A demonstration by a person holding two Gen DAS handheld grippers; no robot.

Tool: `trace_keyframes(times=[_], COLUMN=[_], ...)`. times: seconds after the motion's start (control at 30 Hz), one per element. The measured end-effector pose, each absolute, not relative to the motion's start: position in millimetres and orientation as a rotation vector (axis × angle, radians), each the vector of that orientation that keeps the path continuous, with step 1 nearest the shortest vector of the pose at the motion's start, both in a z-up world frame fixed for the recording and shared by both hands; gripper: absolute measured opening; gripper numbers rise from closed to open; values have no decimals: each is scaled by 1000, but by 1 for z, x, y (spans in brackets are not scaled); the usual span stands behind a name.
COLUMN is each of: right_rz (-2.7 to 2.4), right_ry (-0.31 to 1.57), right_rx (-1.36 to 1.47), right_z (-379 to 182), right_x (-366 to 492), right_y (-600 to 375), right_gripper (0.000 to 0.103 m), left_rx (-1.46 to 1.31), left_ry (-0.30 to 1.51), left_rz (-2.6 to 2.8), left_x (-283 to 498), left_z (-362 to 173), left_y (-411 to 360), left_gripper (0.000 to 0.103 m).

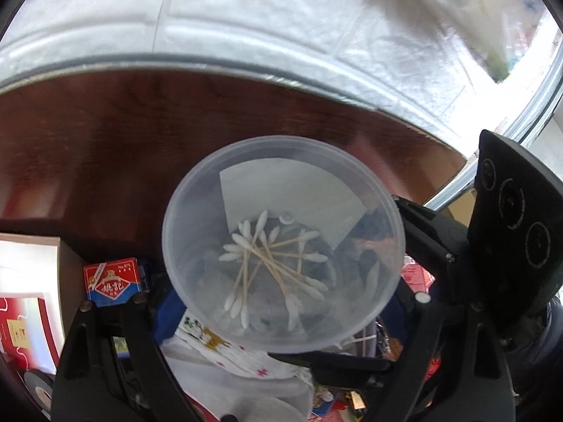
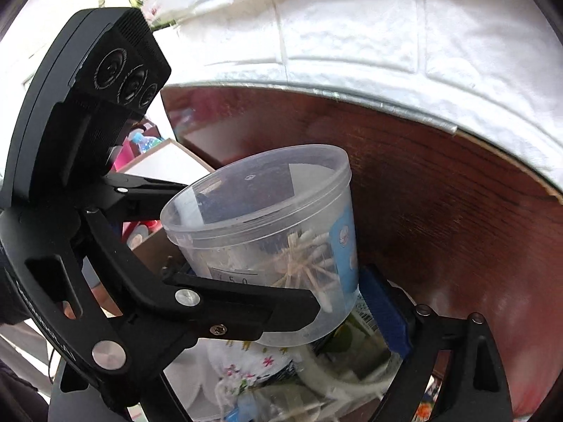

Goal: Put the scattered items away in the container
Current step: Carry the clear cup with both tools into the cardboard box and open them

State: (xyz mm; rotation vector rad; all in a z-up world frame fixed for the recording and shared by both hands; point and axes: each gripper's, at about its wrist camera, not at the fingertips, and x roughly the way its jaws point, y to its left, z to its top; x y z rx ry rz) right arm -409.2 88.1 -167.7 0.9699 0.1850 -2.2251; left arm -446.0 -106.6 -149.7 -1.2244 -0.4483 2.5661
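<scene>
A clear plastic tub (image 1: 281, 242) with several cotton swabs (image 1: 271, 263) in its bottom is held upright above a box of clutter. In the right wrist view the black fingers (image 2: 239, 302) of the other gripper clamp the tub (image 2: 267, 232) by its lower wall and far side. In the left wrist view the other gripper's fingers (image 1: 422, 225) sit against the tub's right rim. My left gripper's own tips are hidden under the tub. My right gripper's own right finger (image 2: 468, 358) stands beside the tub's base.
A dark wooden board (image 1: 105, 147) stands behind, with a white brick-pattern wall (image 1: 246, 10) above. Below lie a red-and-blue small box (image 1: 112, 283), a floral white cloth (image 1: 246, 358), a blue item (image 2: 383, 313) and white cord (image 2: 327, 379).
</scene>
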Motion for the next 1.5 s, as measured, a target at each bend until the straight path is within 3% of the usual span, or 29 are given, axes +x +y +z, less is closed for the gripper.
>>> trace_keyframes(times=[0.4, 0.83, 1.17, 1.5], right_rz=[-2213, -2004, -1995, -1962], right_ry=[156, 218, 281, 255], right_rx=[929, 881, 1056, 1253], right_z=[-127, -106, -146, -186], right_x=[-335, -275, -327, -391], right_y=[76, -90, -218, -264], right_gripper=[92, 91, 91, 89], left_rx=[-1155, -1245, -1293, -1388], left_ry=[-479, -588, -660, -737], left_rz=[2657, 2840, 2773, 2691], left_x=[-359, -228, -241, -281], left_z=[-96, -102, -142, -185], left_y=[-94, -219, -352, -415], left_gripper=[90, 90, 90, 90])
